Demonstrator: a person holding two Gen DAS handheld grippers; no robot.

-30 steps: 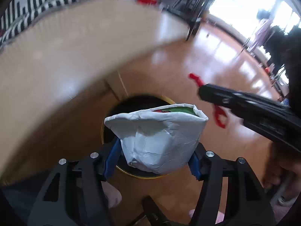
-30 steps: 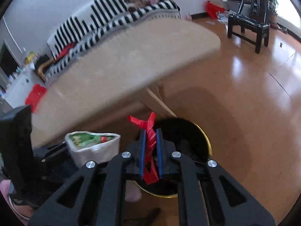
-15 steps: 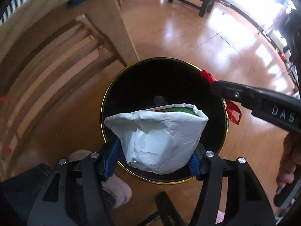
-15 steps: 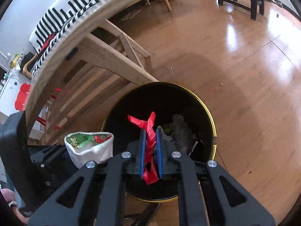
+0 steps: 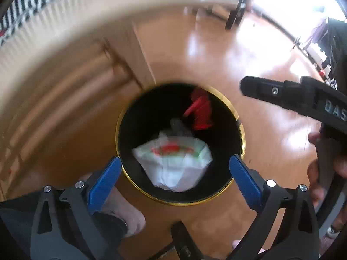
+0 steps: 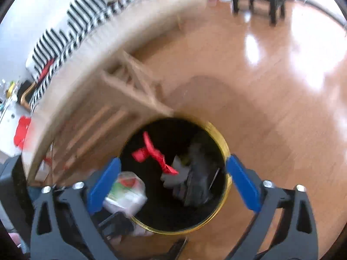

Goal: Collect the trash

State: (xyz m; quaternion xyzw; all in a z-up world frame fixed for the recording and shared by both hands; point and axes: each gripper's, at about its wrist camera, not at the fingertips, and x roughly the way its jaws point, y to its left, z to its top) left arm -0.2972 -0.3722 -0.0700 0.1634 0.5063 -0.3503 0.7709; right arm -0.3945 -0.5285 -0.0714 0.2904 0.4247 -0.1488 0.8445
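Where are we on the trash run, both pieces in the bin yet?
Both just released: left gripper and right gripper are opening, nothing between the jaws. The white wrapper and red scrap are dropping into the black bin. Any trash left elsewhere isn't visible here.

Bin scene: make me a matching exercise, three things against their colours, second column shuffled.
Things:
1. bin rim
2. crumpled wrapper
3. scrap

Colours:
A. red
B. gold
C. white with green and red print

Pairs: 1-B, 2-C, 3-A
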